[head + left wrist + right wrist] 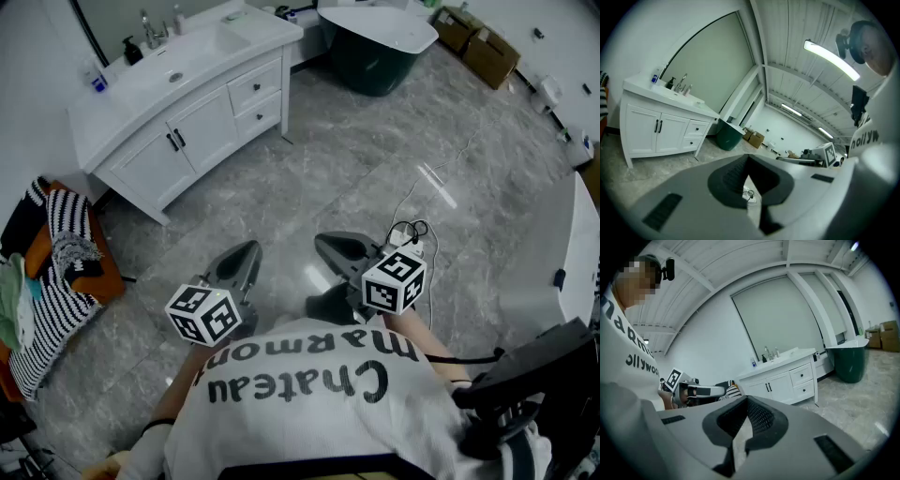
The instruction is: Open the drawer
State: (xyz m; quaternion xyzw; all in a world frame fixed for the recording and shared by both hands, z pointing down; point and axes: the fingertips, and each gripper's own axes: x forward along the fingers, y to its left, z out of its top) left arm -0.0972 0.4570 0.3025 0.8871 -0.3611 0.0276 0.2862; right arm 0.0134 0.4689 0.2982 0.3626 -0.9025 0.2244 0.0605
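White drawers (255,87) sit well away; left tongs (249,247) and right tongs (325,243) (both empty) are closed.

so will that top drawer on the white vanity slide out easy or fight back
Probably slides straight: the top drawer is small and shallow, so likely light. Its single small knob could slip from a grip. The vanity looks broad on legs, unlikely to shift.
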